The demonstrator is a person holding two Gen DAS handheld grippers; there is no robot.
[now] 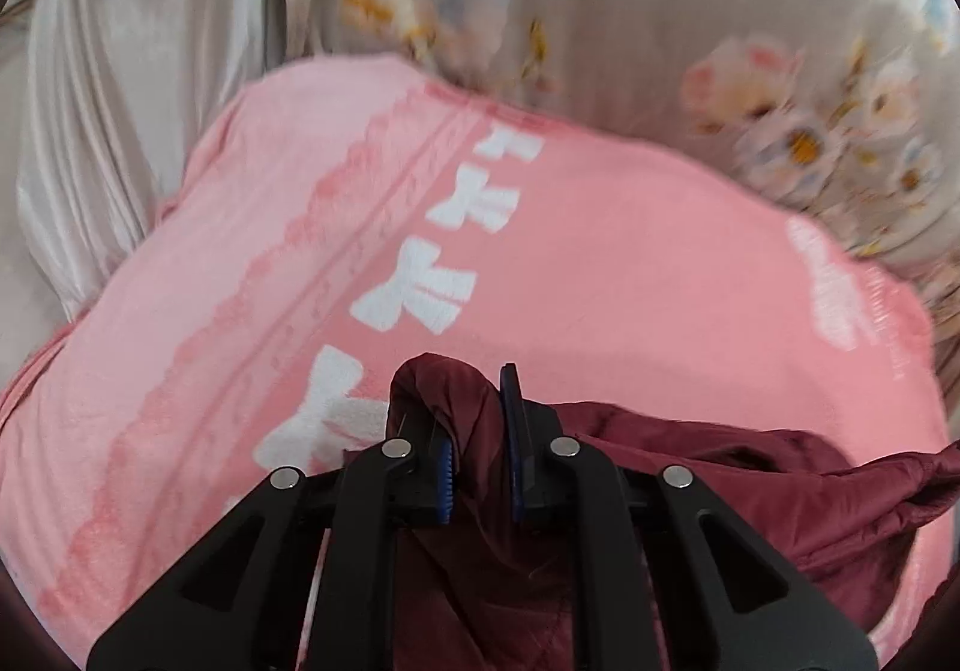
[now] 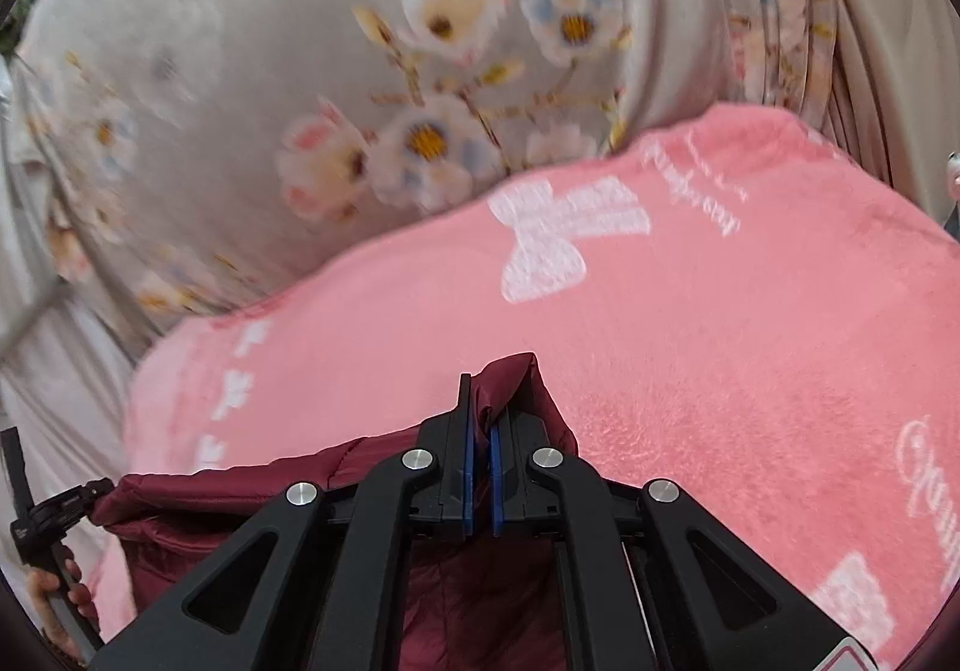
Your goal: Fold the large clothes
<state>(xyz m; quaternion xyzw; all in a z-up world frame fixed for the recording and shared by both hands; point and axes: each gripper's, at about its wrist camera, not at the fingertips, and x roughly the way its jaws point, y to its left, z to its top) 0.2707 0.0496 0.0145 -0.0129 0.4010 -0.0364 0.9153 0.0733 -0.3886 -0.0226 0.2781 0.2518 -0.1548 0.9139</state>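
Note:
A dark red quilted garment [image 1: 750, 485] hangs between both grippers above a pink blanket [image 1: 600, 263] with white bow prints. My left gripper [image 1: 480, 419] is shut on a bunched fold of the garment, which bulges up past its blue pads. In the right wrist view my right gripper [image 2: 480, 431] is shut on another edge of the dark red garment [image 2: 516, 377], with fabric peaking above the pads. The garment's stretched edge [image 2: 270, 467] runs left toward the other gripper [image 2: 54, 509], held by a person's hand. The rest of the garment drops out of sight below both grippers.
The pink blanket [image 2: 690, 341] covers a bed. Behind it hangs a grey curtain with flower prints [image 2: 420, 71]. A plain pale curtain [image 1: 120, 101] hangs at the left in the left wrist view. Both views are blurred by motion.

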